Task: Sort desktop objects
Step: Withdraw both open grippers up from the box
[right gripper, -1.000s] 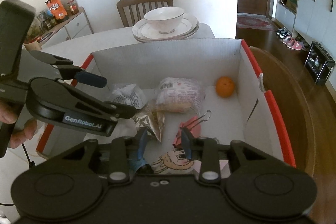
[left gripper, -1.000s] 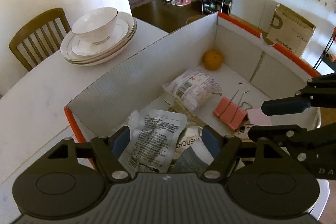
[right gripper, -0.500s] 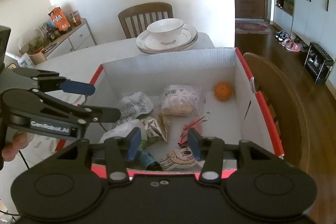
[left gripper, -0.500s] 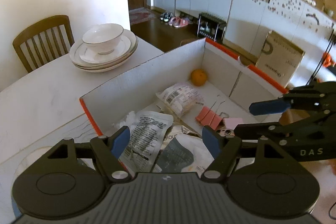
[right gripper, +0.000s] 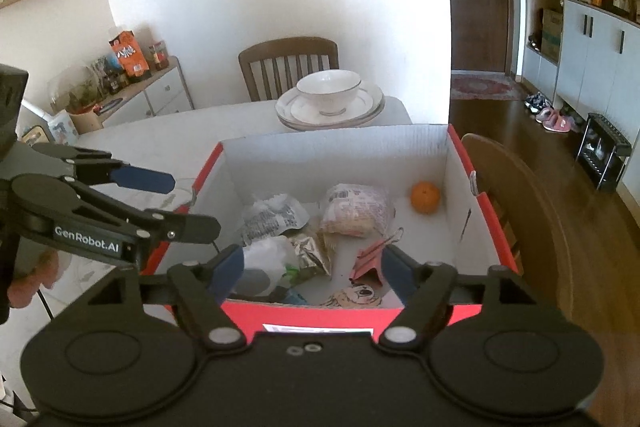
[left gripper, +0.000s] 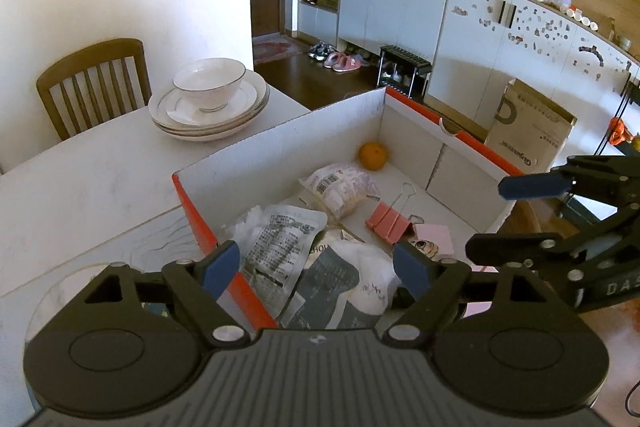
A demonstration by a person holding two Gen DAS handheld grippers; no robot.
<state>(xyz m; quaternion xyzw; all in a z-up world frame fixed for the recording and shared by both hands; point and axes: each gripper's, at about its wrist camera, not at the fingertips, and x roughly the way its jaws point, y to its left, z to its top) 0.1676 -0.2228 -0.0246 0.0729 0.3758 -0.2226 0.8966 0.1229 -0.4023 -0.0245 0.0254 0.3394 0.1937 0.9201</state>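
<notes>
Now that both have risen off the box [right gripper: 460, 163], left gripper [left gripper: 316, 265] & right gripper [right gripper: 308, 265] are opening, empty.

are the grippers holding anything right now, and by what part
Nothing is held. The left gripper and right gripper are both opening with nothing between their fingers, above the box.

- Box [right gripper: 340, 151]: corrugated cardboard, matt white inside, red outside
- Bench [left gripper: 80, 187]: smooth pale top with faint marble-like veining
- Bowl [left gripper: 209, 83] and plates [left gripper: 244, 107]: glossy white ceramic
- Chair [right gripper: 288, 63]: varnished brown wood
- Snack packets [left gripper: 280, 243]: crinkled shiny plastic film, one silvery foil
- Binder clip [left gripper: 390, 221]: pink painted metal with wire handles
- Orange [right gripper: 425, 197]: dull, dimpled peel
- Left gripper [left gripper: 316, 267] and right gripper [right gripper: 308, 269]: matt black plastic, blue pads
</notes>
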